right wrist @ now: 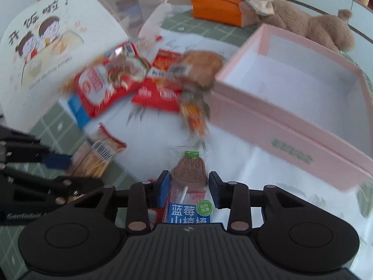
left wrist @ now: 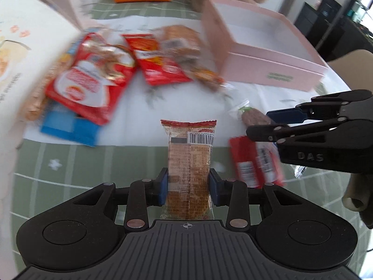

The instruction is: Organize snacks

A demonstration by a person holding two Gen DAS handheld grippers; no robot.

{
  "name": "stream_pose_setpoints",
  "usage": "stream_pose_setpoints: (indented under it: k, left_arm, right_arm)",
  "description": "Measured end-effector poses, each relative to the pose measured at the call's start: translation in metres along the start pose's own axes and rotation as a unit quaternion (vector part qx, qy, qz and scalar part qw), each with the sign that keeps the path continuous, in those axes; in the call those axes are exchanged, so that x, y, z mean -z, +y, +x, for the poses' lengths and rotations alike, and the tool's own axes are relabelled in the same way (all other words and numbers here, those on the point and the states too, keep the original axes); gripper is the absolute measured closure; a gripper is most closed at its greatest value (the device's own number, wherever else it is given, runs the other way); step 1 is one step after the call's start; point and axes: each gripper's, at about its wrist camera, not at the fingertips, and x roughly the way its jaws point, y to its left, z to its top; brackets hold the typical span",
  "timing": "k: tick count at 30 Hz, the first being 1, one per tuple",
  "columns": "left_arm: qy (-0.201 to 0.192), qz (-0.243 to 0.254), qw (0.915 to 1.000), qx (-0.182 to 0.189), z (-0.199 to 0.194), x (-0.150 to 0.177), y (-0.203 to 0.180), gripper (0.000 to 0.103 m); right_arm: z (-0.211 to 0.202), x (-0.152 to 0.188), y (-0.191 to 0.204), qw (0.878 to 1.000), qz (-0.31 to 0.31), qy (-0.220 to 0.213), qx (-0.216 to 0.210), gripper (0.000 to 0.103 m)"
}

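Gripping a biscuit packet, left hand-held gripper, right hand-held gripper clamping lollipop, label only there.

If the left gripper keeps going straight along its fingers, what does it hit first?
Probably bare white table cover. The left gripper, shut on a biscuit packet, points into the gap between the red snack bags and the pink box. Depth is unclear.

Pink box stands open; snack pile apparently crowds its left.
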Motion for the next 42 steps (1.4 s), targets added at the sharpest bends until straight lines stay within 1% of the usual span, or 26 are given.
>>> stream_pose_setpoints:
  k: [4,6,7,9,11,13,14,15,16,17,18,19,21,23,24,25,26,27,28,30,32,33,34,35,38,42]
  left_arm:
    - [-0.013,0.004,0.9996,0.026,-0.007,-0.008,-0.024,0.063]
    - [-0.024,-0.007,0.9985,0.05,-0.016,-0.021,-0.029,0.063]
    - [-0.033,-0.015,0.9974,0.063,-0.022,-0.032,-0.03,0.063]
    - [-0.054,-0.018,0.9956,0.075,-0.032,-0.062,-0.031,0.063]
    - [-0.085,-0.014,0.9937,0.072,-0.041,-0.097,-0.036,0.063]
    - [-0.109,-0.005,0.9908,0.081,-0.043,-0.138,-0.04,0.06]
    - [-0.11,-0.008,0.9901,0.087,-0.038,-0.158,-0.04,0.059]
    - [-0.1,-0.012,0.9908,0.09,-0.026,-0.177,-0.038,0.06]
    - [-0.077,-0.01,0.9929,0.09,-0.009,-0.194,-0.038,0.06]
    - [-0.059,-0.006,0.9945,0.087,0.005,-0.203,-0.037,0.06]
    - [-0.044,0.0,0.9956,0.083,0.018,-0.211,-0.036,0.061]
    - [-0.039,0.004,0.9959,0.081,0.026,-0.214,-0.033,0.061]
    - [-0.047,-0.004,0.9943,0.095,0.031,-0.212,-0.024,0.061]
    - [-0.062,-0.027,0.9917,0.109,0.028,-0.211,-0.008,0.061]
    - [-0.076,-0.032,0.9911,0.104,0.026,-0.214,0.004,0.06]
    - [-0.091,-0.032,0.9916,0.086,0.025,-0.215,0.014,0.06]
    - [-0.103,-0.033,0.9924,0.059,0.027,-0.215,0.022,0.06]
    - [-0.101,-0.037,0.9936,0.035,0.033,-0.215,0.029,0.06]
    - [-0.089,-0.041,0.9949,0.025,0.044,-0.215,0.035,0.06]
    - [-0.066,-0.038,0.9969,0.022,0.066,-0.211,0.04,0.061]
    - [-0.05,-0.014,0.9985,0.017,0.084,-0.205,0.035,0.06]
    - [-0.049,0.001,0.9987,0.014,0.088,-0.201,0.032,0.059]
    - [-0.064,0.016,0.9977,0.013,0.087,-0.195,0.029,0.059]
    - [-0.067,0.029,0.9973,0.012,0.084,-0.19,0.027,0.059]
    - [-0.063,0.047,0.9964,0.033,0.072,-0.169,0.024,0.06]
    - [-0.062,0.061,0.9941,0.065,0.053,-0.125,0.022,0.06]
  right_arm:
    - [-0.035,0.012,-0.017,1.0,0.014,-0.01,0.008,0.068]
    - [-0.056,0.012,-0.026,1.0,0.018,-0.021,0.009,0.068]
    - [-0.067,0.01,-0.03,0.999,0.019,-0.029,0.011,0.068]
    - [-0.089,0.0,-0.04,0.998,0.02,-0.051,0.018,0.068]
    - [-0.107,-0.021,-0.054,0.996,0.031,-0.074,0.023,0.068]
    - [-0.117,-0.047,-0.068,0.994,0.046,-0.096,0.029,0.068]
    - [-0.117,-0.061,-0.075,0.992,0.054,-0.107,0.036,0.068]
    - [-0.114,-0.073,-0.082,0.99,0.061,-0.118,0.042,0.064]
    - [-0.11,-0.084,-0.088,0.989,0.066,-0.125,0.044,0.056]
    - [-0.101,-0.094,-0.096,0.989,0.073,-0.12,0.044,0.051]
    - [-0.091,-0.101,-0.102,0.99,0.08,-0.109,0.048,0.049]
    - [-0.082,-0.105,-0.107,0.99,0.084,-0.101,0.058,0.049]
    - [-0.073,-0.101,-0.11,0.988,0.092,-0.09,0.083,0.049]
    - [-0.073,-0.088,-0.108,0.989,0.099,-0.084,0.071,0.049]
    - [-0.073,-0.08,-0.104,0.99,0.1,-0.077,0.063,0.049]
    - [-0.072,-0.072,-0.098,0.991,0.097,-0.068,0.058,0.049]
    - [-0.071,-0.063,-0.09,0.993,0.088,-0.057,0.054,0.049]
    - [-0.067,-0.055,-0.081,0.995,0.075,-0.047,0.048,0.049]
    - [-0.063,-0.048,-0.072,0.996,0.062,-0.037,0.043,0.048]
    - [-0.05,-0.034,-0.054,0.998,0.043,-0.016,0.031,0.048]
    - [-0.036,-0.023,-0.037,0.999,0.037,0.002,0.021,0.048]
    - [-0.033,-0.017,-0.028,0.999,0.034,0.008,0.019,0.048]
    - [-0.027,-0.013,-0.022,0.999,0.032,0.013,0.016,0.048]
    - [-0.022,-0.011,-0.017,0.999,0.032,0.018,0.015,0.048]
    - [-0.017,0.001,-0.006,0.999,0.038,0.025,0.016,0.048]
    - [-0.015,0.006,-0.004,0.998,0.045,0.029,0.018,0.048]
